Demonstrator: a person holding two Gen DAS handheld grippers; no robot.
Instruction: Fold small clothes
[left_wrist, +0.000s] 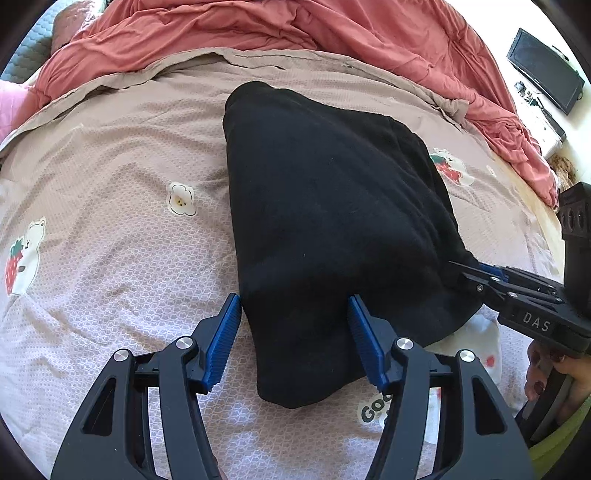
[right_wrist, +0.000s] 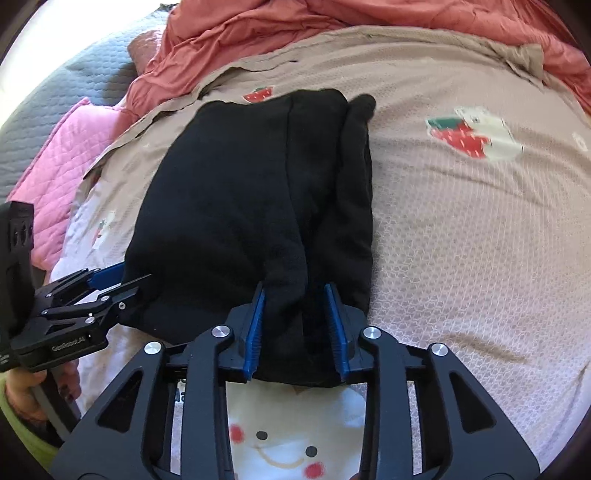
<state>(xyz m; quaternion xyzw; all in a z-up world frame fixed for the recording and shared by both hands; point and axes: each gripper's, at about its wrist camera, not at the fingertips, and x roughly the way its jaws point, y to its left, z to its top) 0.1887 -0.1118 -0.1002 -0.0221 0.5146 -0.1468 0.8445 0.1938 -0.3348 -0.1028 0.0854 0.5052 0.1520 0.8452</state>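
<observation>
Beige printed bedspread (left_wrist: 110, 155), black garment (left_wrist: 325, 206) lying folded across its middle, red quilt (left_wrist: 258, 26) bunched behind.

Left gripper (left_wrist: 295, 332) stands wide, its blue pads (left_wrist: 223, 343) straddling the garment's near corner; the left pad sits at the cloth's edge, the right pad rests on top of it, and nothing is pinched. Right gripper (right_wrist: 297, 325) is narrower, its pads (right_wrist: 255, 328) closed in on a raised ridge of the near edge; cloth fills the gap and touches both pads, though whether the grip is firm I cannot tell. From the right wrist view the left gripper (right_wrist: 122, 284) meets the garment's left edge. A pink blanket (right_wrist: 55, 170) lies at the far left, a dark monitor (left_wrist: 543, 70) beyond the bed.
</observation>
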